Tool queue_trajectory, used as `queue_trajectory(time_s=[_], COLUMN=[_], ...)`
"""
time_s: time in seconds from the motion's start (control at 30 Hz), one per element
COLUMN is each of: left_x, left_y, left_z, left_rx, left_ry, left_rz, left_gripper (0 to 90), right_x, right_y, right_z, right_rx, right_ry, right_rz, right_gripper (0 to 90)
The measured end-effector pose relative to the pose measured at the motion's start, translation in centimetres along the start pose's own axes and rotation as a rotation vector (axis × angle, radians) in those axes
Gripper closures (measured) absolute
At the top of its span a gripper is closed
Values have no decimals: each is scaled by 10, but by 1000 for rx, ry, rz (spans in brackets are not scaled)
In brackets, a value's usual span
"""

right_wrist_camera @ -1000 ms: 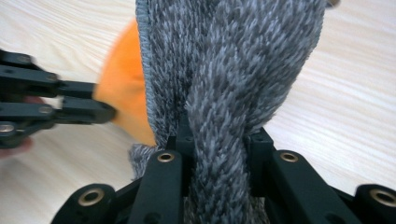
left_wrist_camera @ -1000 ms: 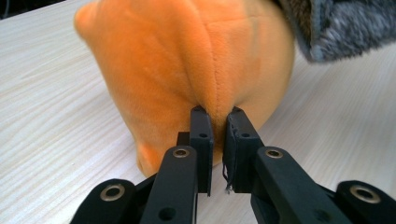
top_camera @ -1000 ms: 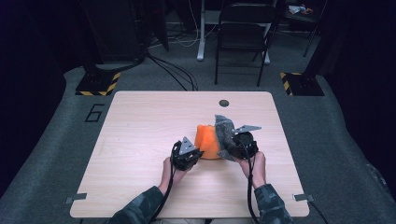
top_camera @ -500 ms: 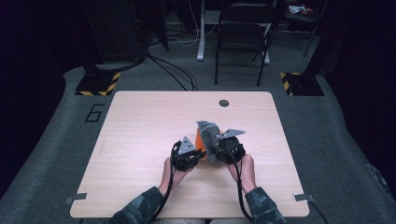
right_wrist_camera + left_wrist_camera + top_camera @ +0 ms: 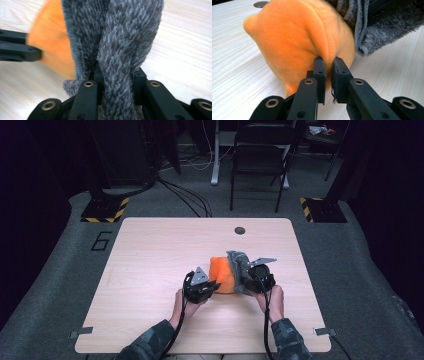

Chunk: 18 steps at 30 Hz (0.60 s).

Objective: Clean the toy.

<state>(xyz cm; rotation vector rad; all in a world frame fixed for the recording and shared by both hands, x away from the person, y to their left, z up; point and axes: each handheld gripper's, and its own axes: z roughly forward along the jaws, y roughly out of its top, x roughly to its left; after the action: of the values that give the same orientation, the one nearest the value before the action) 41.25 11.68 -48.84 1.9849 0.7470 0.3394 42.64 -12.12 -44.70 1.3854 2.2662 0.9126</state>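
Observation:
On the wooden table (image 5: 150, 250) lies a soft piece, orange plush (image 5: 221, 272) on one side and grey fleece (image 5: 238, 261) on the other. My left gripper (image 5: 214, 285) lies low at its left, jaws shut on a pinch of the orange plush (image 5: 294, 37), which bulges above the left gripper (image 5: 329, 62). The grey fleece (image 5: 372, 32) hangs at the upper right there. My right gripper (image 5: 247, 280) is at the piece's right side, shut on a thick fold of grey fleece (image 5: 120, 32) that stands up between the right gripper (image 5: 117, 72) jaws. Orange plush (image 5: 51, 47) shows behind it.
A round dark grommet (image 5: 240, 230) sits near the table's far edge. A folding chair (image 5: 260, 160) and cables stand on the floor behind the table. A floor mark "6" (image 5: 101, 241) lies off the left edge. Both forearms come in from the near edge.
My right gripper, with the grey fleece in it, dipped in toward the left gripper, then drew back right, ending a little lower. The grey flap lies flatter. The left gripper has kept still.

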Motion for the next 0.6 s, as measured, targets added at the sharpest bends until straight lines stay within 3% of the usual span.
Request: queue_trajectory(time_s=[0.27,0.33,0.47,0.6], left_x=[0,0,0,-1], left_y=[-1,-1,-2,-2], left_z=[1,1,1,2], left_rx=[4,7,6,5], left_ry=[-1,-3,-3,2], left_rz=[9,12,12,20], left_gripper=[822,822,820,819], right_x=[-19,-22,-30,-29], right_y=[-14,-17,-28,-20], right_z=[14,20,35,24], right_rx=[61,82,165,143], right_ry=[-26,-40,-57,-78], right_rz=[70,67,83,67], right_gripper=[731,731,730,732])
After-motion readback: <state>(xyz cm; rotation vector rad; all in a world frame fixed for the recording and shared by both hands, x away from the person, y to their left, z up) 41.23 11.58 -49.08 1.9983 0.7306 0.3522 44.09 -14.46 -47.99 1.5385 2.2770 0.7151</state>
